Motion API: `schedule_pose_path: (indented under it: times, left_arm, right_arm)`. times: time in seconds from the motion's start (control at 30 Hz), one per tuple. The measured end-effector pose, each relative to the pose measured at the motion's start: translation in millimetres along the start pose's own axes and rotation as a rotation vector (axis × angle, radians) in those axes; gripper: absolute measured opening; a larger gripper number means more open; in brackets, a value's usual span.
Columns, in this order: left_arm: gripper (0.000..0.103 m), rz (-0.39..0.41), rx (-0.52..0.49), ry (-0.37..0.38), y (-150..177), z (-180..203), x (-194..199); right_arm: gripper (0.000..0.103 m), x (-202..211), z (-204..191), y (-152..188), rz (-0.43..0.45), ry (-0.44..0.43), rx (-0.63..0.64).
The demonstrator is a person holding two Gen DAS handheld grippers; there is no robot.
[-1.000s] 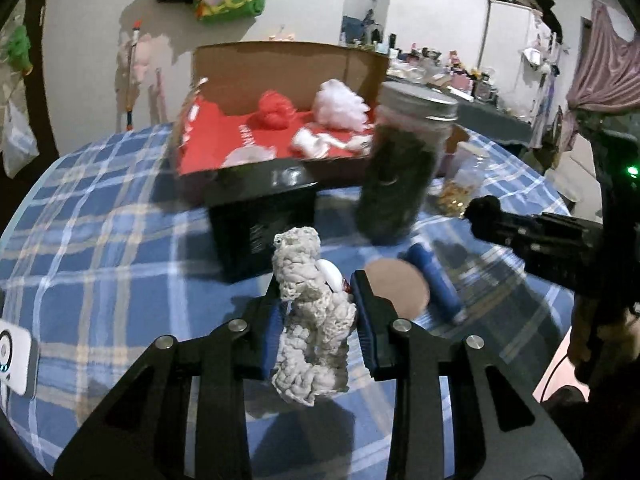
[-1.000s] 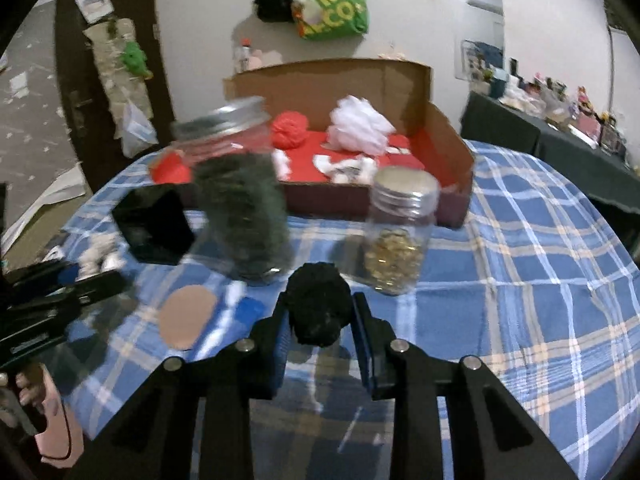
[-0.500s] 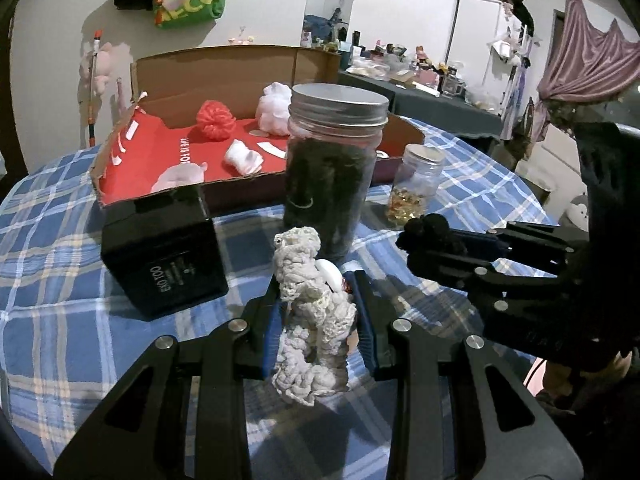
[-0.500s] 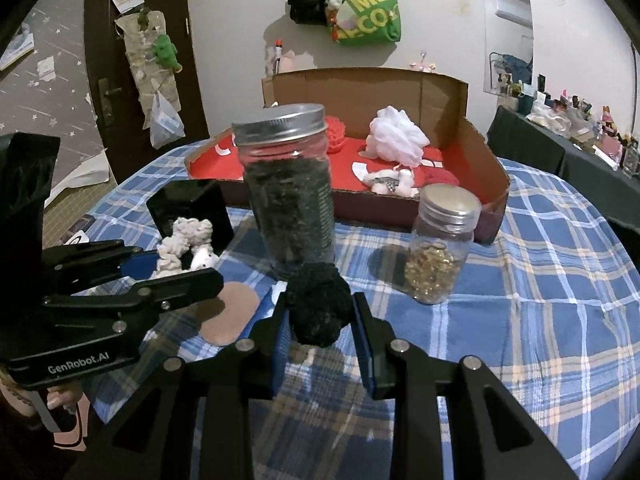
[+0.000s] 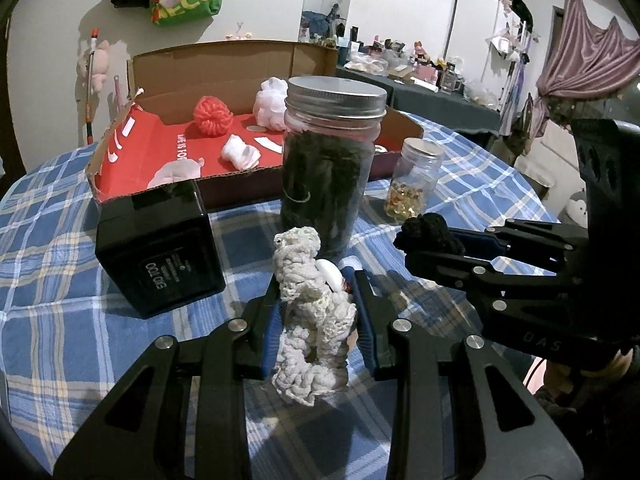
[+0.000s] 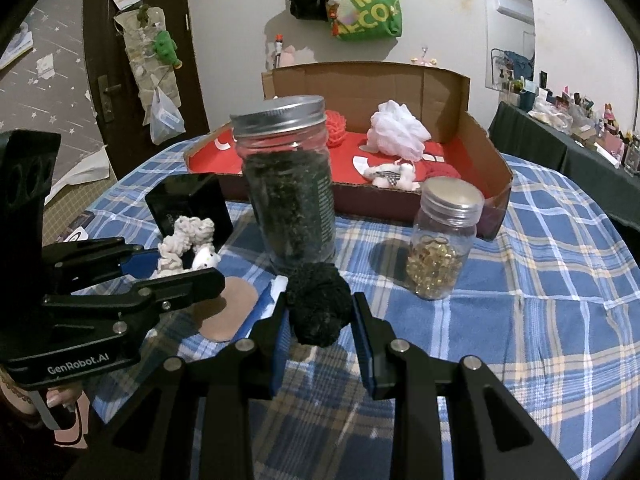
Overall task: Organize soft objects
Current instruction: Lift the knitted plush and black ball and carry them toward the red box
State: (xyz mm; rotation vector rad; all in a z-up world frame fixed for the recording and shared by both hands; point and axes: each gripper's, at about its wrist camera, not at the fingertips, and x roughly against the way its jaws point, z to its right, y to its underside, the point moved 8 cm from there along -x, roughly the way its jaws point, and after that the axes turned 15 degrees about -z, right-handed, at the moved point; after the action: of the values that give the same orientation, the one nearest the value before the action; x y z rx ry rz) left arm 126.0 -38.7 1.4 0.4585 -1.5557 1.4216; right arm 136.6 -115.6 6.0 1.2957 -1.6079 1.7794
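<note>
My left gripper [image 5: 316, 312] is shut on a cream crocheted soft toy [image 5: 310, 320] held above the blue plaid tablecloth; the same toy [image 6: 186, 248] shows at left in the right wrist view. My right gripper [image 6: 318, 316] is shut on a black crocheted ball [image 6: 318, 308], also seen as the black ball [image 5: 430, 232] at right in the left wrist view. Behind stands an open cardboard box [image 5: 132, 148] with a red floor, holding a red pom-pom [image 5: 212, 114], a white puff [image 6: 400, 134] and small white soft pieces [image 5: 240, 152].
A tall dark-filled jar [image 5: 328, 160] with a metal lid and a small jar of yellow beads [image 6: 440, 248] stand in front of the box. A black cube box [image 5: 158, 244] sits left. A round tan coaster [image 6: 228, 312] lies on the cloth.
The left wrist view has swung so the box and jars sit further right and nearer; the right gripper now reaches further into its view. Both grips are unchanged.
</note>
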Motion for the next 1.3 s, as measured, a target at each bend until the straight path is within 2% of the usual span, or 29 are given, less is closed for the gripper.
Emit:
schedule_pose_path:
  times: [0.47,0.77,1.1,1.3]
  left_arm:
    - [0.030,-0.015,0.015,-0.004,7.4,-3.0,0.6]
    - [0.030,-0.023,0.049,-0.006,8.8,-24.0,13.0]
    - [0.030,-0.024,0.027,-0.010,-7.9,-38.8,30.5]
    - [0.030,-0.031,0.024,0.023,-24.6,-51.2,39.6]
  right_arm:
    - [0.031,3.0,4.7,4.7,-0.001,0.016,-0.011]
    - [0.031,10.3,18.8,5.7,-0.001,0.050,-0.020]
    - [0.031,29.2,30.6,-14.0,0.031,0.147,0.055]
    - [0.031,37.2,39.7,-28.1,0.040,0.185,0.090]
